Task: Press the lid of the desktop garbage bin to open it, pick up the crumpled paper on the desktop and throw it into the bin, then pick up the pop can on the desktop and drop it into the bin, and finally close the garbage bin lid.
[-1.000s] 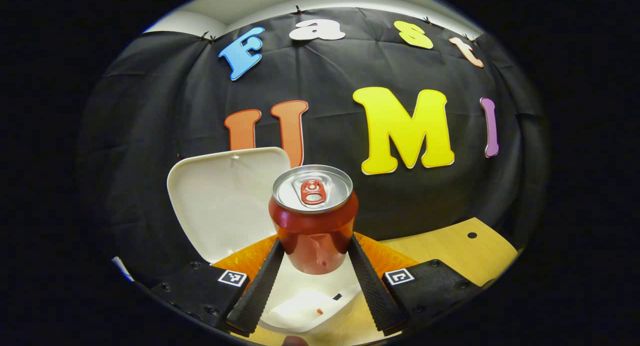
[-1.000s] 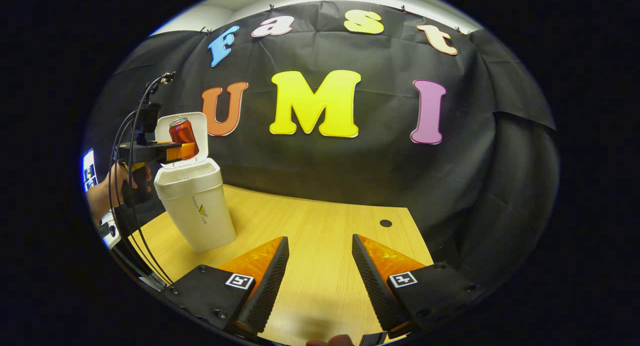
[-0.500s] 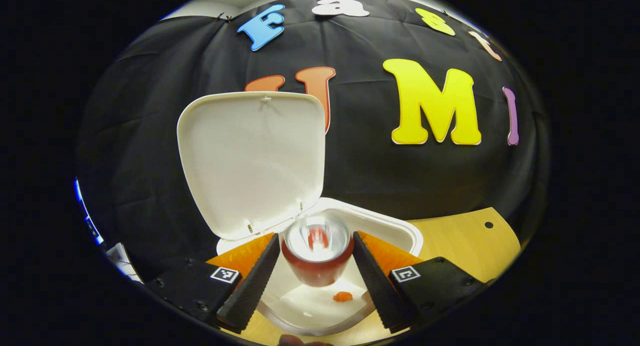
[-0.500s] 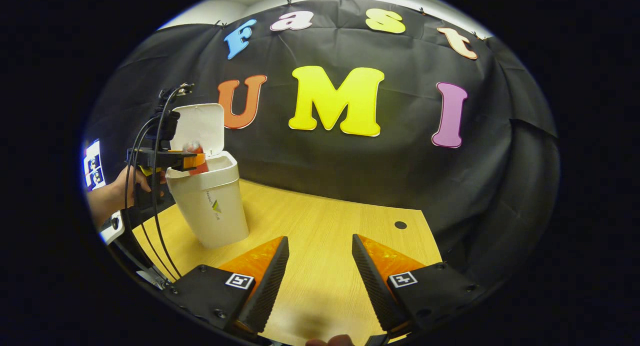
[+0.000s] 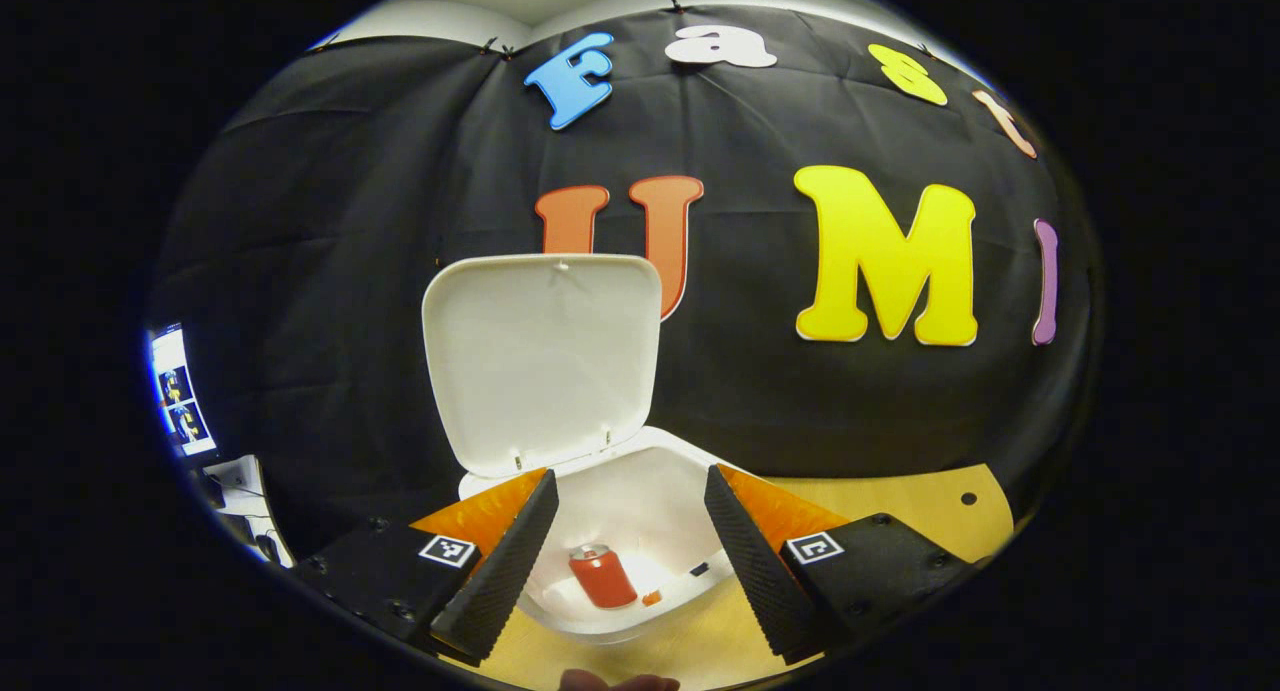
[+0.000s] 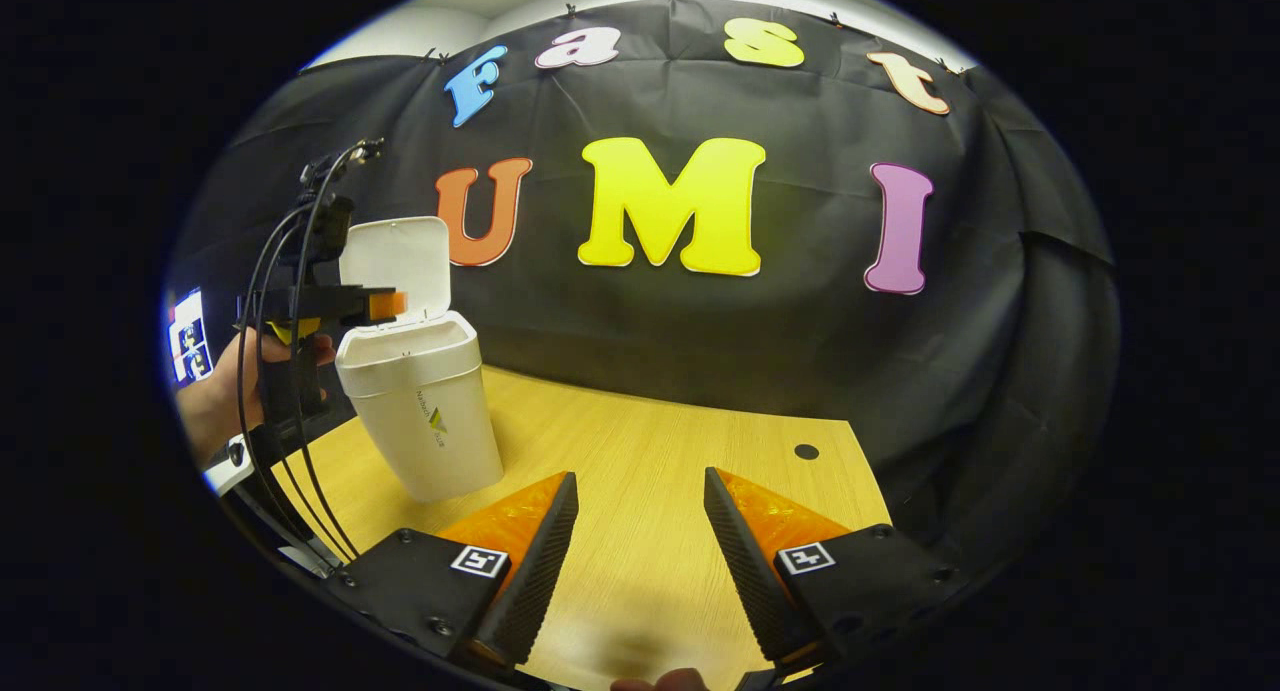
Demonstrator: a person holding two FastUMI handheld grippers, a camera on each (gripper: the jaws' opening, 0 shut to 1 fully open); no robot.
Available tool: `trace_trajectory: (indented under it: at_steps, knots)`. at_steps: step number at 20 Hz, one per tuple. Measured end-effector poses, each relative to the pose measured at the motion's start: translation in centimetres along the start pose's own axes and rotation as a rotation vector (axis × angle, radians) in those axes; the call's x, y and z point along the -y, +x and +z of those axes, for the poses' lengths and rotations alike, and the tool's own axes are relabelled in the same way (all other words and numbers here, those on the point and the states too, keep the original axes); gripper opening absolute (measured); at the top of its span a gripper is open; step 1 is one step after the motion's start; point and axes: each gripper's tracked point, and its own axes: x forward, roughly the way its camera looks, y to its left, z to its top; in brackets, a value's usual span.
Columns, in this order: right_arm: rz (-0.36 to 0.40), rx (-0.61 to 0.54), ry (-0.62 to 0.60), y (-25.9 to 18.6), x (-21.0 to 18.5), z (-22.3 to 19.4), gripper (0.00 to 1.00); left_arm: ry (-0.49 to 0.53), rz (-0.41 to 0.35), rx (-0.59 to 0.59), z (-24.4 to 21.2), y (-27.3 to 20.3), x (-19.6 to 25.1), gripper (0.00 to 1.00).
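In the left gripper view, the left tongs (image 5: 625, 561) are standing open with nothing between the fingers (image 5: 500, 571), hovering directly above the mouth of the garbage bin (image 5: 700, 461). Below them, the pop can (image 5: 602, 576) is lying on its side at the bottom of the bin, beside a pale patch that may be the crumpled paper; this cannot be confirmed. Behind the opening, the lid (image 5: 545, 356) is standing raised and nearly upright on its hinge at the far rim.

In the right gripper view, the right tongs (image 6: 640, 561) are also standing open and holding nothing, hanging over the bare wooden counter (image 6: 650, 451) near its front edge. Farther off, toward the left edge of the counter, the garbage bin (image 6: 420, 411) is standing upright with its lid (image 6: 395, 261) open. The left tongs (image 6: 385, 303) are being held level just above the bin's rim by a hand (image 6: 225, 391), with cables trailing down from the tool. A small round hole (image 6: 806, 452) is sitting in the counter toward its far right corner.
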Motion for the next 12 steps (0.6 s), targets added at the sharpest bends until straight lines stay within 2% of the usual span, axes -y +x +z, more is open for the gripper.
trace_trajectory:
  at_steps: [5, 10, 11, 12]
  knots:
    - [-0.011, -0.004, 0.041, -0.4, 2.1, -0.3, 0.82, 0.001, 0.048, 0.080, 5.2, -0.3, 0.9, 0.96]
    - [-0.012, 0.017, 0.058, 0.1, 4.5, 1.1, 0.82, -0.027, 0.162, 0.156, 11.2, 1.0, -1.0, 0.96]
    - [-0.014, 0.022, 0.066, 0.5, 5.0, 1.5, 0.82, -0.043, 0.184, 0.163, 12.4, 1.3, -1.4, 1.00]
    - [-0.017, 0.027, 0.074, 0.8, 5.5, 1.8, 0.82, -0.060, 0.209, 0.170, 13.6, 2.0, -2.0, 0.96]
